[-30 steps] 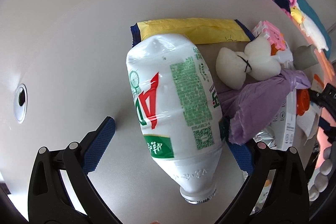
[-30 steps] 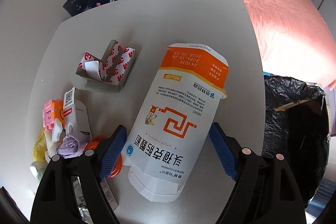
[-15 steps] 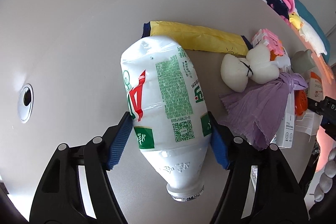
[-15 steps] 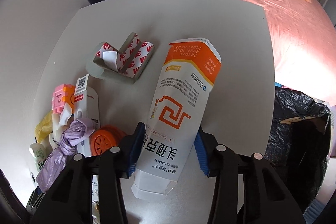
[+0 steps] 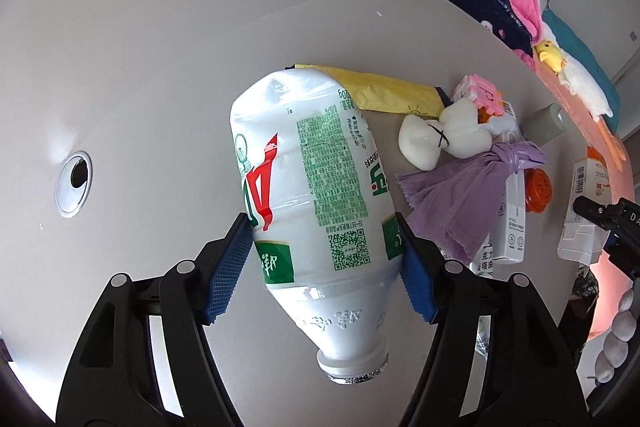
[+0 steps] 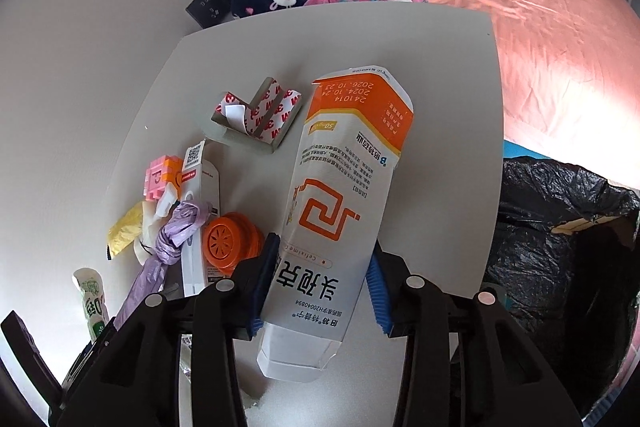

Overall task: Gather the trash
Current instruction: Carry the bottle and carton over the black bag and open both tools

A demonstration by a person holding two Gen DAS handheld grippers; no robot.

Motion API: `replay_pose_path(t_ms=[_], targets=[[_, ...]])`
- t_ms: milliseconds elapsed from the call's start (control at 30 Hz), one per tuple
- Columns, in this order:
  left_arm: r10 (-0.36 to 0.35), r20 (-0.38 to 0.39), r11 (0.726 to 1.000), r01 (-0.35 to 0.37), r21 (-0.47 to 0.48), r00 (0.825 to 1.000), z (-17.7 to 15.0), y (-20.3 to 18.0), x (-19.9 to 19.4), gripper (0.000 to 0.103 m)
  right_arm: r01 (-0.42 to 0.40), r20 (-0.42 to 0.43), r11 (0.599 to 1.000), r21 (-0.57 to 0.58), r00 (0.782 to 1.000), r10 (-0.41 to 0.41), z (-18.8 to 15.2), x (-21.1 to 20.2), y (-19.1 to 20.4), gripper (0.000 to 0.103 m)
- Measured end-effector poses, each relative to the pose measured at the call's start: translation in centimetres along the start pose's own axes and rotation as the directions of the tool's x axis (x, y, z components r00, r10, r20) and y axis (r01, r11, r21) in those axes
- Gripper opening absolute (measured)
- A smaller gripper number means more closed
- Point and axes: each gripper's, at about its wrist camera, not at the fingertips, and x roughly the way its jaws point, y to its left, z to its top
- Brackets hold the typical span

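Left wrist view, far left of the frame: a round cable hole in the grey table. Centre frame, the left gripper has its blue pads clamped on both sides of a crushed white plastic bottle with green and red print, neck pointing toward the bottom edge. So it's partway closed, snug on the bottle. Behind the bottle's top sits a yellow wrapper. Right of that, a white knotted bundle, a purple bag, a pink block and an orange cap.

Right wrist view, lower left: the same pile, with the purple bag and orange cap just beside the left pad. Above it, a folded grey cardboard piece with red-printed tape. Centre, the right gripper is pinched narrow on a white and orange medicine box, lower flap hanging open. Far right, a black bin bag sits past the table edge, pink bedding above it.
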Motion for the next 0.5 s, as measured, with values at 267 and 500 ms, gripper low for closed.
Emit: replay_pose_path(t_ms=[267, 500], targets=[[-0.015, 0.048, 0.999, 0.013, 0.039, 0.999, -0.3, -2.1, -3.1, 0.067, -0.032, 0.026, 0.999, -0.02, 0.999, 0.033, -0.7, -3.0, -1.2, 0.044], [-0.05, 0.054, 0.994, 0.044, 0.102, 0.997, -0.9, -5.5, -4.1, 0.067, -0.051, 0.05, 0.998, -0.022, 0.997, 0.052, -1.3, -5.4, -2.7, 0.044]])
